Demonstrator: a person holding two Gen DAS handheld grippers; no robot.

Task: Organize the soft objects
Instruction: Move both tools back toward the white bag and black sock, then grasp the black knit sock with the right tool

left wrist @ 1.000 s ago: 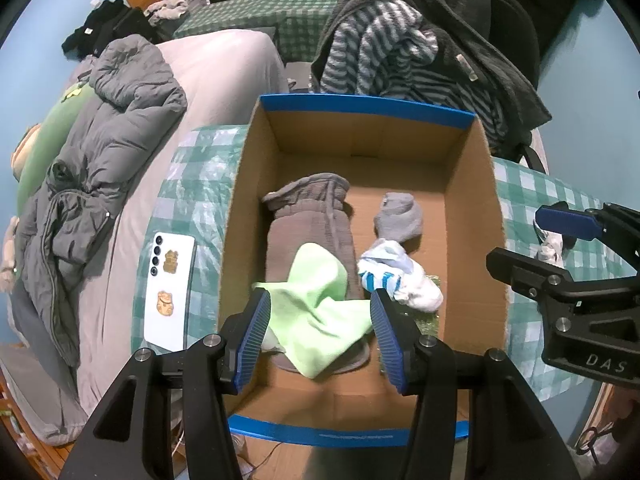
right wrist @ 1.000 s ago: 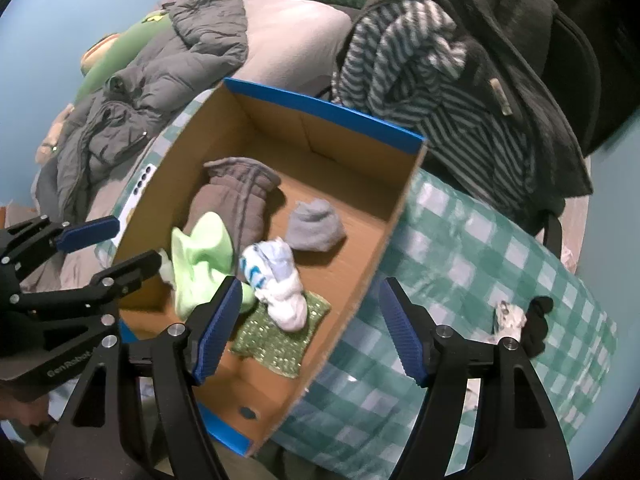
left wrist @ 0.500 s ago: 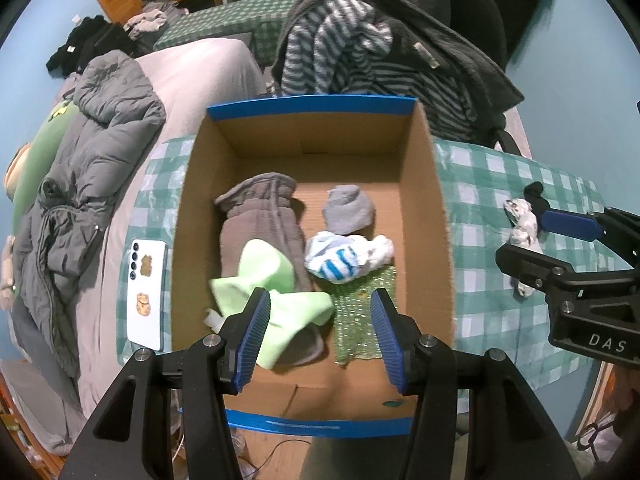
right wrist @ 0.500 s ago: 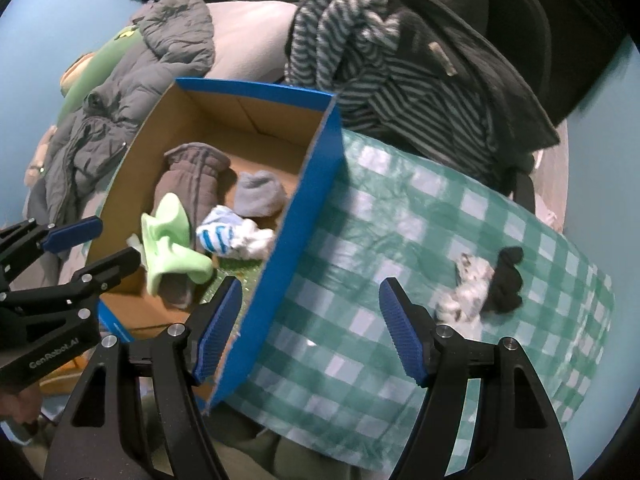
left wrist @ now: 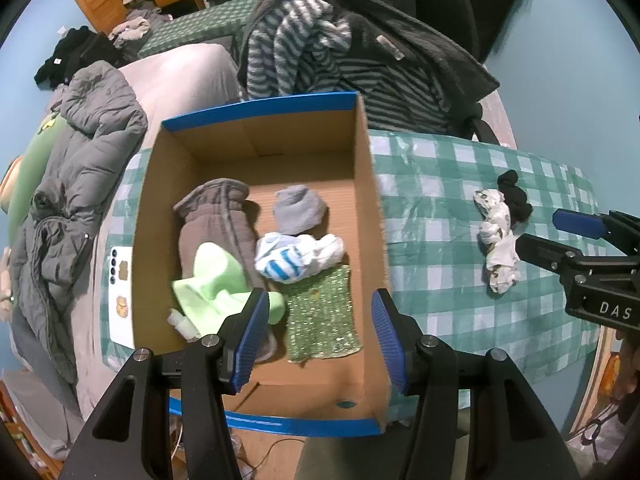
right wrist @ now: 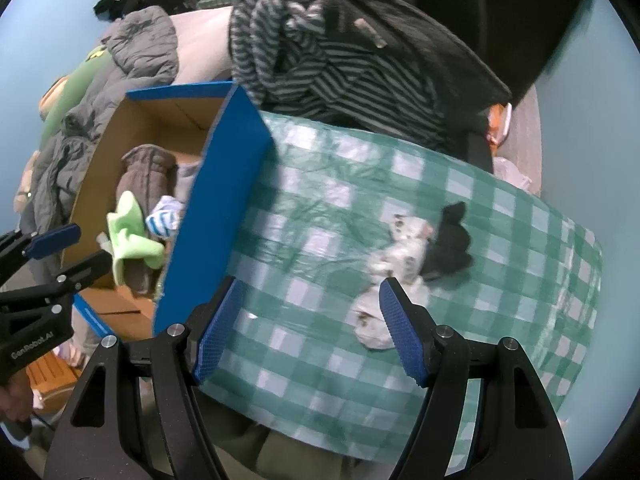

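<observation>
A cardboard box (left wrist: 364, 184) with blue rims sits on the green checked tablecloth (left wrist: 440, 208). In it lie a brown mitten (left wrist: 216, 220), a light green cloth (left wrist: 212, 284), a grey sock (left wrist: 298, 210), a white and blue sock (left wrist: 296, 256) and a sparkly green cloth (left wrist: 322, 316). My left gripper (left wrist: 318, 338) is open and empty above the box's near end. On the cloth right of the box lie a white patterned sock (right wrist: 400, 248) and a black sock (right wrist: 450, 240), touching. My right gripper (right wrist: 310, 332) is open and empty, just short of the white sock.
A chair draped with striped and dark clothes (left wrist: 344, 52) stands behind the table. A grey jacket (left wrist: 76, 152) lies on the bed at the left. A white phone (left wrist: 120, 292) lies left of the box. The tablecloth's near edge (right wrist: 320, 436) is close below my right gripper.
Both grippers have swung to the right. My right gripper has left the box and now faces the two socks on the tablecloth. My left gripper has pulled back over the box's right half.
</observation>
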